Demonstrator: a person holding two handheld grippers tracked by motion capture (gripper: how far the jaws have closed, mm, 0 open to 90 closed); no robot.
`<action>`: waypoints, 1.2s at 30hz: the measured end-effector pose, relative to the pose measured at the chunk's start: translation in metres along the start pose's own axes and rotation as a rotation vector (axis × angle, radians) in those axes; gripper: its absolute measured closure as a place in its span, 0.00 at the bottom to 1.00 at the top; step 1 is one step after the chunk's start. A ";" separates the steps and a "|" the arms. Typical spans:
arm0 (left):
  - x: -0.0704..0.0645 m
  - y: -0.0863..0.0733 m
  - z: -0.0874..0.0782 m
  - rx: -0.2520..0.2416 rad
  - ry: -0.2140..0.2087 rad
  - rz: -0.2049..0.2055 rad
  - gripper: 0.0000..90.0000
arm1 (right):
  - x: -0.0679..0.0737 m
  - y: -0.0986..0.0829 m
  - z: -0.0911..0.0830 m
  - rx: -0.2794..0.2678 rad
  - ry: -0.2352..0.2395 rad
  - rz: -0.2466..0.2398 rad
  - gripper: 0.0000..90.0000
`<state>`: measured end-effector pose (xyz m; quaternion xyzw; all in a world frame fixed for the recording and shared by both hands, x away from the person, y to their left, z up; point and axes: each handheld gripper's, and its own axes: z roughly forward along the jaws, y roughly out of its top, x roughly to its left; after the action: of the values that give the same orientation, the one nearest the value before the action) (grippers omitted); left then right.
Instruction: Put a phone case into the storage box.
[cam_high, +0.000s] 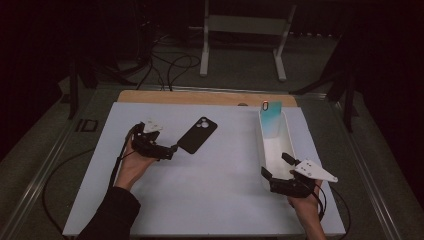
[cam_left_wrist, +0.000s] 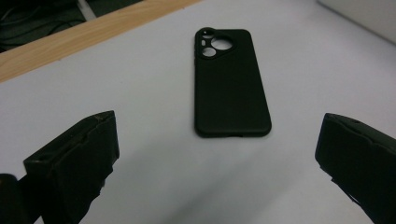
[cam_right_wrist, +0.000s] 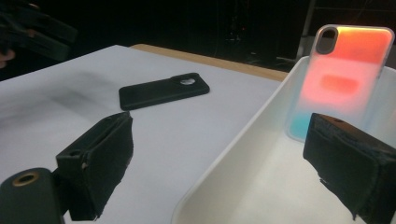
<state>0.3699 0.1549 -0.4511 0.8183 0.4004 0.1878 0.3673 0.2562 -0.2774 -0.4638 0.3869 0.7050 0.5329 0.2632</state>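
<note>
Left gripper (cam_high: 170, 149) sits on the left part of the white table mat (cam_high: 200, 200), jaws spread wide, nothing between them. Black phone case (cam_high: 197, 134) lies flat on the mat straight ahead of the jaw tips, camera cutout at its far end; in the high view the near corner is just beside the tips, touching or not — cannot tell. In the left gripper view the black phone case (cam_left_wrist: 231, 84) is centred between the two jaws, slightly beyond them, back side up. Wooden table edge (cam_left_wrist: 70, 44) runs past it on the far left.

Right gripper (cam_high: 274, 171) is at the near end of the white bin (cam_high: 290, 145), jaws spread, gripping nothing. In the right gripper view one jaw is outside the bin over the mat and the other is over the bin interior, so the bin wall (cam_right_wrist: 243, 154) runs between them. Gradient phone case (cam_right_wrist: 343, 79), orange-pink above and teal below, stands upright against the bin's far end, ahead of the inside jaw. Same case (cam_high: 270, 120) in the high view, well apart from the gripper.
</note>
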 end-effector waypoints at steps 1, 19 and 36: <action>-0.002 0.006 0.010 0.009 -0.015 0.011 0.00 | 0.000 0.000 0.000 0.001 0.001 -0.001 0.10; -0.008 0.023 0.079 0.163 -0.071 0.034 0.00 | 0.000 0.001 0.000 -0.010 -0.001 0.015 0.10; -0.011 0.026 0.128 0.298 -0.074 -0.017 0.00 | -0.003 0.000 -0.001 -0.021 -0.009 0.032 0.10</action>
<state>0.4530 0.0777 -0.5163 0.8666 0.4169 0.0930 0.2580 0.2574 -0.2806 -0.4632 0.3978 0.6919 0.5428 0.2617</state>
